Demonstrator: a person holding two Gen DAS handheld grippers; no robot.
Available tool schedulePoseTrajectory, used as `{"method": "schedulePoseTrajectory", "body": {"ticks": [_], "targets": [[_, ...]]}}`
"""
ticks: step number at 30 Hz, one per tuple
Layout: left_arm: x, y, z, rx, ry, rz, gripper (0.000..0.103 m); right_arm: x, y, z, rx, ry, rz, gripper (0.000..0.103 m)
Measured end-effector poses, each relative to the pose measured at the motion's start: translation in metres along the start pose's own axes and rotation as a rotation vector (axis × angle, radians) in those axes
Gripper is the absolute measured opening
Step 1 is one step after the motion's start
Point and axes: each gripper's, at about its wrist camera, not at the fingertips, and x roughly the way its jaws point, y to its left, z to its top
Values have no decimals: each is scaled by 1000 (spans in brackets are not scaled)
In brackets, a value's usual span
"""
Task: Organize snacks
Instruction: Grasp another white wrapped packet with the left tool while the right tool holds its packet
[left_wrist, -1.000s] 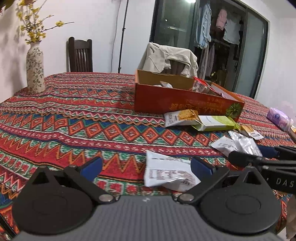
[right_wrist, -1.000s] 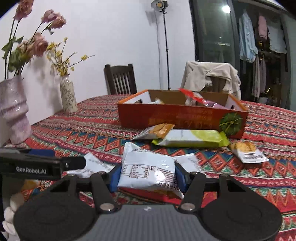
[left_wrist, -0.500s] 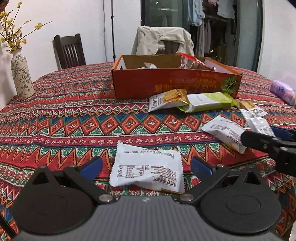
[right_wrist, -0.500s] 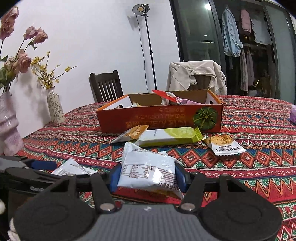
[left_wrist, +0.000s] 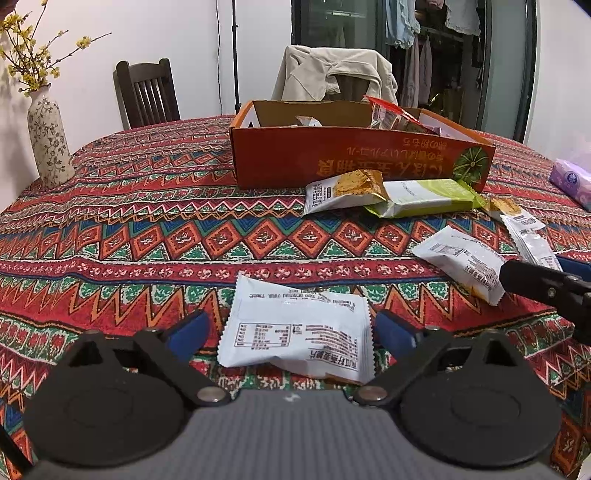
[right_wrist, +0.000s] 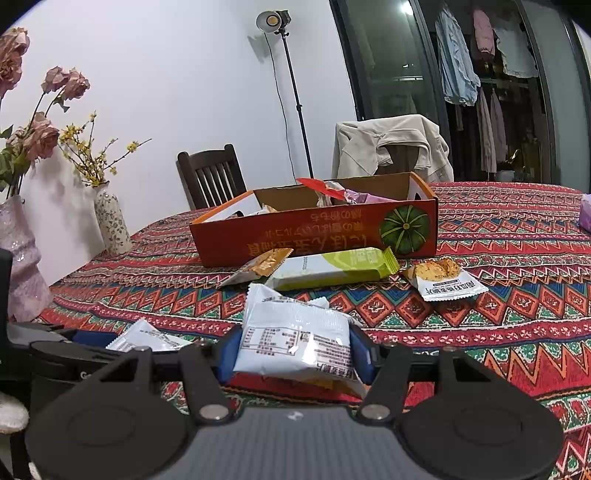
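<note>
Your right claw is clamped on a white snack packet, pads pressing both sides, held just above the desk. Your left claw is closing, pads not yet touching the flat white packet lying between them on the desk. Orange box sits well ahead of both claws

Indoor light is moderate and even. A studio lamp glows at twelve o'clock in the right wrist view, casting soft flower shadows on the wall. Glare glints off the white snack packet. Fisheye bending curves the edges; corners vignette dark.
</note>
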Motion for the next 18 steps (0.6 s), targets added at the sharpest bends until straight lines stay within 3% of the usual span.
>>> {"method": "schedulePoseTrajectory", "body": {"ticks": [3, 18], "targets": [[-4, -1, -2, 8, -18, -9, 79, -1, 1, 0, 3, -2, 5, 60], [-16, 4, -10, 2, -68, -35, 65, -3, 8, 1, -10, -3, 0, 60]]}}
